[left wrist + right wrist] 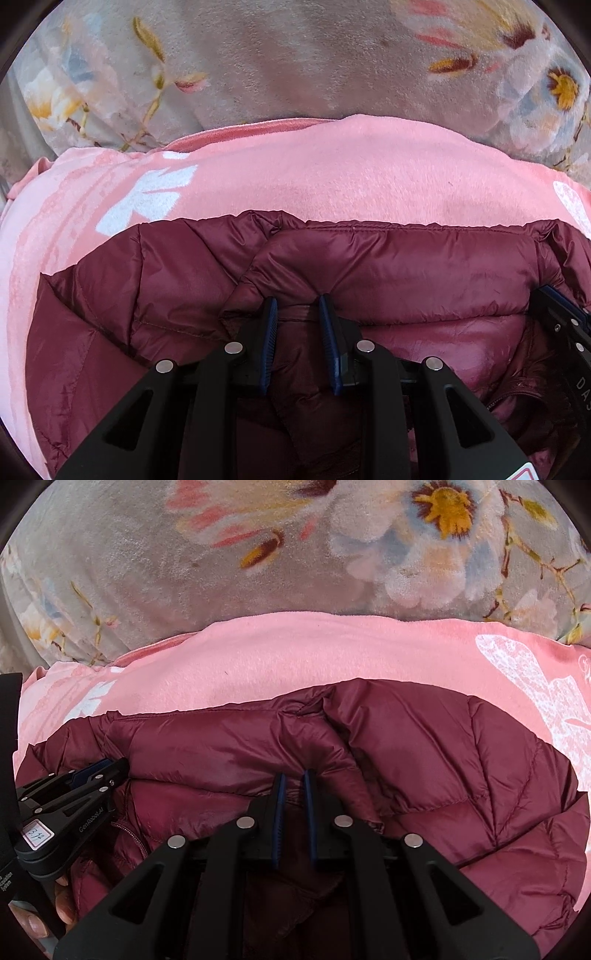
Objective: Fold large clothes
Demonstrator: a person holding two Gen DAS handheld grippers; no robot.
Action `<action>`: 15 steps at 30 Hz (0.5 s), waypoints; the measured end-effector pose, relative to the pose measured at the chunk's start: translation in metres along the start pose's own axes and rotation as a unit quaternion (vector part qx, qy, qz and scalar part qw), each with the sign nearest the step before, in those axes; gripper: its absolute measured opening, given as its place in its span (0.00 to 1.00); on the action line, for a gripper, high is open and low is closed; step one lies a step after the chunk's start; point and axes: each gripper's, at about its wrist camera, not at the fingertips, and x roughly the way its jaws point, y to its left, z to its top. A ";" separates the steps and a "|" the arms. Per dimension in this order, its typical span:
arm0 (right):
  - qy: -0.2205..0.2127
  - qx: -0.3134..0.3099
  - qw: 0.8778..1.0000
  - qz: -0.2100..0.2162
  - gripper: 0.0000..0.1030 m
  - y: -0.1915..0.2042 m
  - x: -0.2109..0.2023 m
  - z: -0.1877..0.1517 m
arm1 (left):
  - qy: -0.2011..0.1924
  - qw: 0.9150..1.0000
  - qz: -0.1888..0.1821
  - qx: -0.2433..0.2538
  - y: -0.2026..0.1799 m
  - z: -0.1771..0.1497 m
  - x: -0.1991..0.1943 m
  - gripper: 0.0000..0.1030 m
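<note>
Between the blue pads of the left gripper (pixel 298 299) a bunched fold of the dark red puffer jacket (pixel 406 266) is pinched, the jaws standing narrow with the shiny fabric pulled up into them. The right gripper (pixel 294 773) holds the same garment a little further along, its jaws nearly together on a thinner pleat of the quilted cloth. Both grips sit just behind the jacket's far edge, which lies doubled over ahead of the fingertips; two holds side by side on one edge look meant to carry that edge as a straight line, so the fold comes down even rather than skewed.

Under and beyond both grippers the jacket rests on a pink blanket (pixel 332 166) with white printed shapes, and beyond that lies a grey flowered blanket (pixel 147 572). To the left of the right gripper the other tool shows from the side, with the fingers of the hand (pixel 61 904) that carries it at the lower left edge. A zip of the jacket runs below it.

Both grippers point forward and steeply down at the cloth, close together and roughly parallel. By my judgement the fold is mid-way: the edge is gathered but not yet laid flat and smoothed.
</note>
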 end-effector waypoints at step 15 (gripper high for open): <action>-0.009 0.022 1.000 -0.002 0.09 -0.008 -0.011 -0.005 | 0.007 0.999 -0.025 -0.032 0.017 -0.004 -0.006 0.27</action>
